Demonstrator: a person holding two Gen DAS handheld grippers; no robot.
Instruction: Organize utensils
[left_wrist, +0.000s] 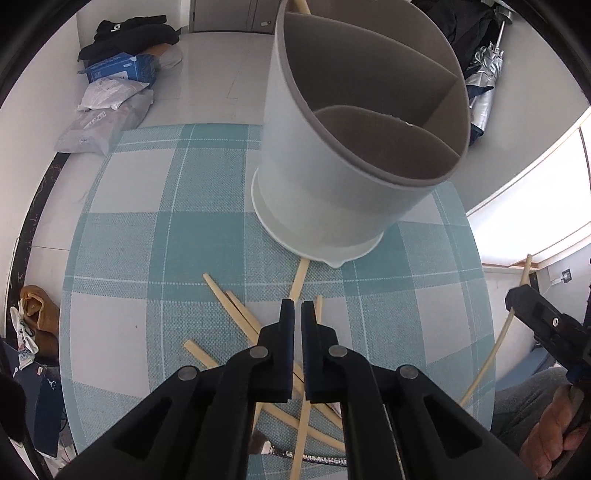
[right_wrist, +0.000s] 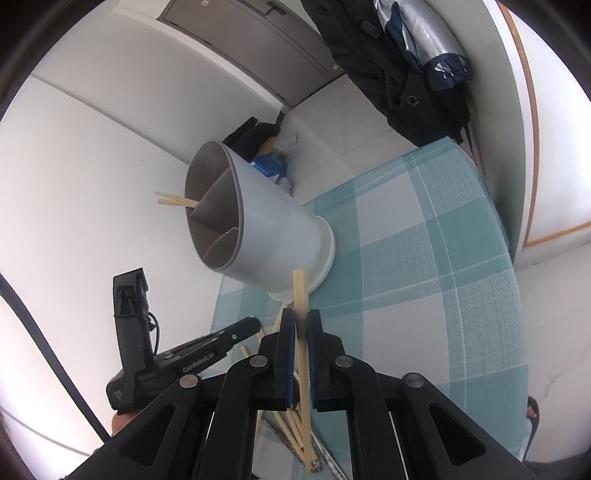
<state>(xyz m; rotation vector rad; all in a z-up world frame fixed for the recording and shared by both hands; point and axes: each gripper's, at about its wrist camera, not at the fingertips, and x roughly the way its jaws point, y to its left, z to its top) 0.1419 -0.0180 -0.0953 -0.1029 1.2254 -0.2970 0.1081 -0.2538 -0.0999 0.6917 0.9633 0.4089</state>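
right gripper (right_wrist: 301, 325): clamped on chopstick (right_wrist: 300, 295), poised for holder (right_wrist: 255, 225)
left gripper (left_wrist: 297, 310): closed, empty, above loose chopsticks (left_wrist: 236, 310) near holder

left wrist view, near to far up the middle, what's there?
Left gripper, shut and empty → loose chopsticks on the checked tablecloth → grey utensil holder → pale floor beyond the table.

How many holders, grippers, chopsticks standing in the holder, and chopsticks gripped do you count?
Holder: 1
Grippers: 2, the left gripper and the right gripper
Chopsticks in the holder: 2
Gripped chopstick, in the right gripper: 1
Total: 6
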